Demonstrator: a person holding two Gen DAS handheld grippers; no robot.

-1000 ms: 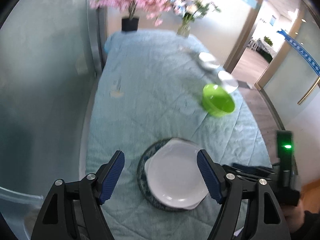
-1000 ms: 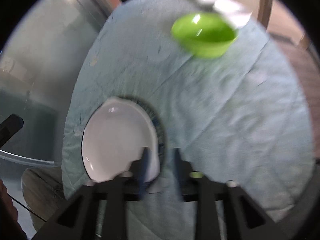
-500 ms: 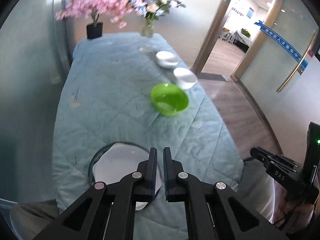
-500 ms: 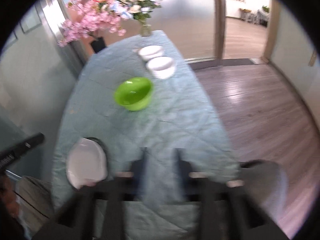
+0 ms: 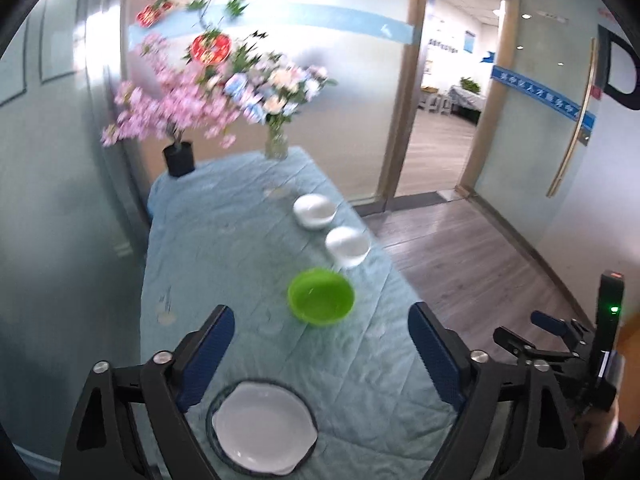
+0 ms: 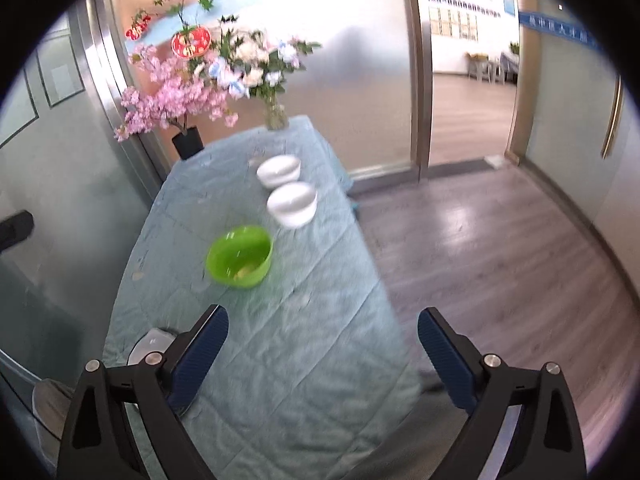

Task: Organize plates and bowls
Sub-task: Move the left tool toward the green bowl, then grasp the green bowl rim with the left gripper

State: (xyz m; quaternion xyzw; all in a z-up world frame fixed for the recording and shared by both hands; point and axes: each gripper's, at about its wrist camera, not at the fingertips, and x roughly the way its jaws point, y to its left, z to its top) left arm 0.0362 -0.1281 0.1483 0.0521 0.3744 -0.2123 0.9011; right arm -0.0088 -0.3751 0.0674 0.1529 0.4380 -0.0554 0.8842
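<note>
A white plate [image 5: 262,428] lies on a dark-rimmed plate [image 5: 211,408] at the table's near end; it also shows in the right wrist view [image 6: 154,342]. A green bowl [image 5: 321,297] [image 6: 240,256] stands mid-table. Two white bowls [image 5: 347,246] [image 5: 315,210] stand beyond it along the right edge, also seen from the right wrist [image 6: 293,203] [image 6: 279,170]. My left gripper [image 5: 322,356] is open and empty above the near end, over the plates. My right gripper [image 6: 322,354] is open and empty, above the table's near right part.
The table wears a light blue quilted cloth [image 5: 224,248]. A black pot of pink blossoms [image 5: 179,158] and a glass vase of flowers [image 5: 276,146] stand at the far end. Glass wall on the left; wood floor [image 6: 500,240] and an open doorway on the right.
Both grippers have pulled back and up from the plates, so the views now take in the whole table. The left gripper shut half a second ago and is open again; the right has opened wide.
</note>
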